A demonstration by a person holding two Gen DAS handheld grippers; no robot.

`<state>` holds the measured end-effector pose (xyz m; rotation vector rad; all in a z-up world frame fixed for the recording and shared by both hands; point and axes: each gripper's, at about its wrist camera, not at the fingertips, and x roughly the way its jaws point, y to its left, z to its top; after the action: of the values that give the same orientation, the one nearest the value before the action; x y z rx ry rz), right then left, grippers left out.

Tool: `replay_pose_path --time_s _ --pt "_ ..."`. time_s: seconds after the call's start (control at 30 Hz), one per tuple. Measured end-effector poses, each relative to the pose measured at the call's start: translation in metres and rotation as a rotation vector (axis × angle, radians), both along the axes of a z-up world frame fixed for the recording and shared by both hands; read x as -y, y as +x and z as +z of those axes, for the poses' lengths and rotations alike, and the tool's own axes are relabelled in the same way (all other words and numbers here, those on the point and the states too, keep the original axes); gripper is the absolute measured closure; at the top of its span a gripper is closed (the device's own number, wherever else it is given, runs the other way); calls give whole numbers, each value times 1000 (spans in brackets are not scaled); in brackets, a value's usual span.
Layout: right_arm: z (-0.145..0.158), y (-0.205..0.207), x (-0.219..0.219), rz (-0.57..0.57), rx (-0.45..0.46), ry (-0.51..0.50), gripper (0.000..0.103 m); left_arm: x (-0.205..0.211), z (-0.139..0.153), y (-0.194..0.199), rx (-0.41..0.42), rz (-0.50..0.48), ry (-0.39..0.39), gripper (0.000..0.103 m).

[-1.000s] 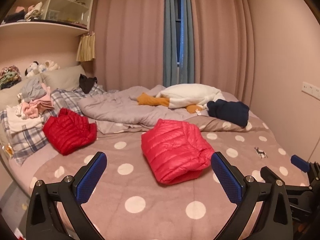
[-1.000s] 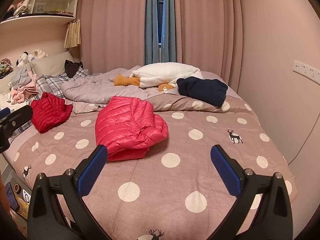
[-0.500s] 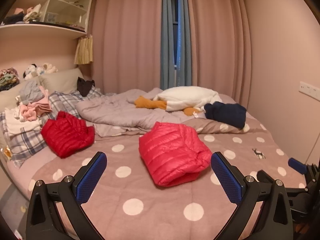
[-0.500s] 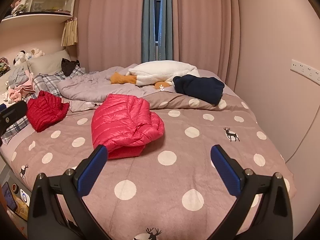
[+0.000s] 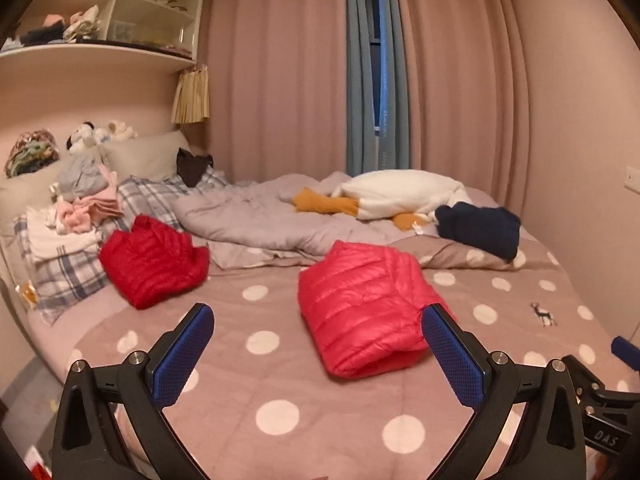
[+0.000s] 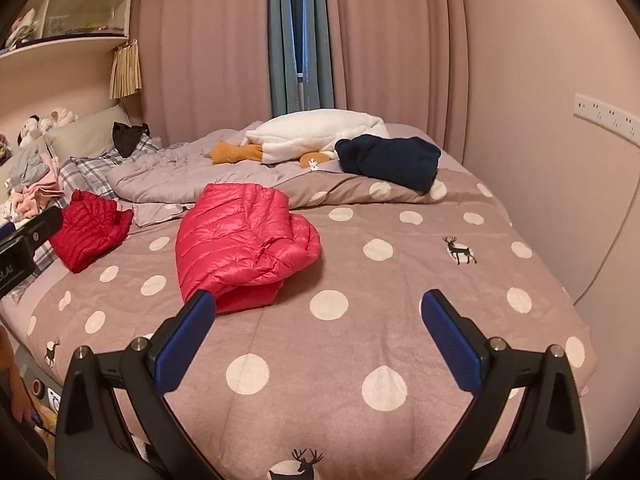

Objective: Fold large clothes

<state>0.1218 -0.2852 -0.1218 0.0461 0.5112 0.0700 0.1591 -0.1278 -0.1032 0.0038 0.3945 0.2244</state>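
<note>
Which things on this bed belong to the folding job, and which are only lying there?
Belong to the job:
pink down jacket
red down jacket
navy garment
left gripper, open
right gripper, open

Only lying about:
goose plush
grey duvet
plaid pillow

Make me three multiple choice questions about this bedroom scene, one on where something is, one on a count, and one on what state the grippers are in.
1. Where does the navy garment lie?
A. far side of the bed, beside the white plush toy
B. on the floor
C. on the shelf

2. How many puffer jackets lie on the dotted blanket?
A. one
B. two
C. four

3. What do the left gripper and right gripper hold?
A. a sleeve each
B. nothing, fingers spread apart
C. one pillow together

Answers: 1 A, it touches the toy's end. 2 B, the pink jacket and the red jacket. 3 B, only bare blanket shows between the fingers.
</note>
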Motion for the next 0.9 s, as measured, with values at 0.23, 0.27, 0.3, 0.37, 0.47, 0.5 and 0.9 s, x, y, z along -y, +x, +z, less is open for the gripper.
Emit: replay_pose_path --time_s 0.23,0.27,0.3,0.37,0.47,0.5,0.9 --pt "-1 3 1 -5 -5 -9 0 10 -4 -2 -22 -46 21 0" --pt "-1 3 1 -5 -4 -6 0 11 -5 -3 -23 -48 22 0" --pt "-1 3 1 -2 -2 -1 0 12 -5 -3 -22 -51 24 0" --pt "-1 3 1 -1 -2 1 0 11 -5 -4 -23 -55 24 0" --pt "-1 2 0 1 -2 -7 0 8 -7 -3 -33 -61 -1 0" --pt "-1 2 0 2 -1 -7 0 7 -7 -4 -35 -61 -8 0" --pt "-4 2 -1 -3 -16 -12 0 5 -12 -3 -49 -53 -19 0"
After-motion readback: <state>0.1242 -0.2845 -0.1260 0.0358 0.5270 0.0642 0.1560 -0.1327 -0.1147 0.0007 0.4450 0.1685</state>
